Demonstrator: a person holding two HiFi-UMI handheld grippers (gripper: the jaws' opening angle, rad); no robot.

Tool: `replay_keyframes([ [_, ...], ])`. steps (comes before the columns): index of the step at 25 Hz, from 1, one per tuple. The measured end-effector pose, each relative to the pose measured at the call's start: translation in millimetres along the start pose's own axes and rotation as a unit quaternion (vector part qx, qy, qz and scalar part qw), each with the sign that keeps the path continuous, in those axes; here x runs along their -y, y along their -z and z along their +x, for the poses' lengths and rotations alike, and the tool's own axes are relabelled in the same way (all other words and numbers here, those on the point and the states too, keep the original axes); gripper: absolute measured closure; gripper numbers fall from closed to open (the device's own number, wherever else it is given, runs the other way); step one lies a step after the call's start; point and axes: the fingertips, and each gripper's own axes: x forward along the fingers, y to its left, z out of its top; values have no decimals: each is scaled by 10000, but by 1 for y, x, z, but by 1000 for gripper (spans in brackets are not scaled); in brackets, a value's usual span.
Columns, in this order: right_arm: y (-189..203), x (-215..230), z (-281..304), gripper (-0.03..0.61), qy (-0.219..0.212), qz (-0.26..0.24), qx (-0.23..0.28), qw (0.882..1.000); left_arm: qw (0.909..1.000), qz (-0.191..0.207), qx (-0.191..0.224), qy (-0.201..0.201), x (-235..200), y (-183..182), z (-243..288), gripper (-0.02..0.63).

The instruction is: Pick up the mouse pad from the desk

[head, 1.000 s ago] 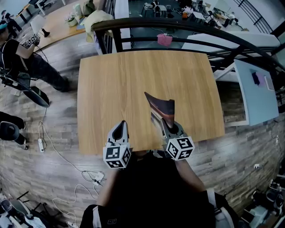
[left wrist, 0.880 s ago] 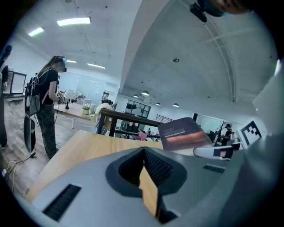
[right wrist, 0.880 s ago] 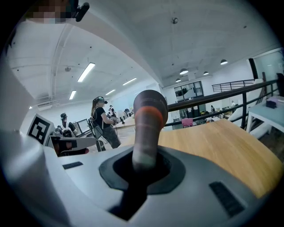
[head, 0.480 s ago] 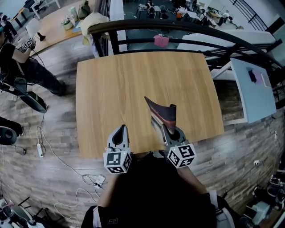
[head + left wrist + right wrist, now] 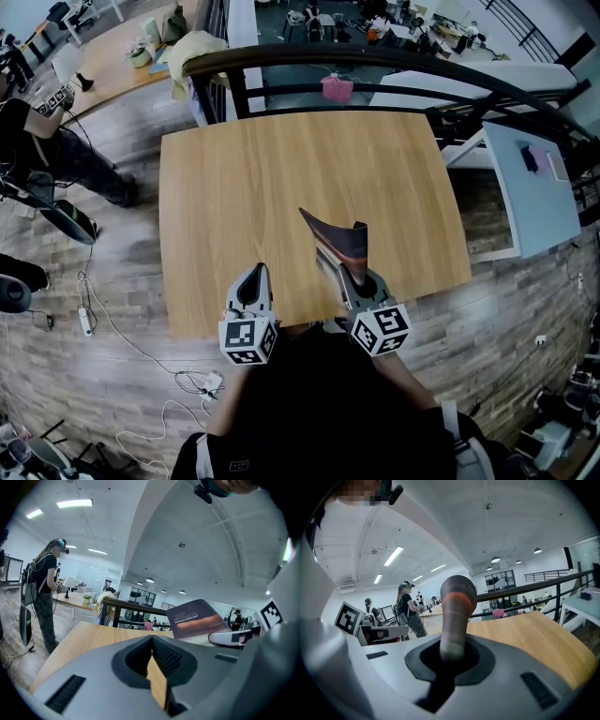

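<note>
The mouse pad [image 5: 339,240], dark with a reddish band, is held up off the wooden desk [image 5: 281,159], bent and standing on edge. My right gripper [image 5: 351,269] grips its near edge, and the jaws are closing a little tighter on it. In the right gripper view the pad [image 5: 454,611] rises edge-on out of the right gripper [image 5: 449,656]. My left gripper [image 5: 251,278] hovers over the desk's near edge, shut and empty. In the left gripper view the left gripper [image 5: 152,667] shows its jaws together, and the pad [image 5: 194,618] shows to the right.
A dark railing [image 5: 375,61] runs behind the desk's far edge. A white table [image 5: 530,192] stands to the right. A person [image 5: 42,141] stands at the far left, with cables [image 5: 103,309] on the floor beside the desk.
My right gripper has risen slightly with the mouse pad in it. The left gripper has stayed where it was.
</note>
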Motion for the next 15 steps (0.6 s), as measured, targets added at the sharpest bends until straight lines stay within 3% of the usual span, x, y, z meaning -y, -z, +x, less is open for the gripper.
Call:
replay_keyframes([
  [15, -2, -9, -1, 532, -29, 29, 73, 10000, 10000, 15, -51, 31, -3, 4, -5, 591],
])
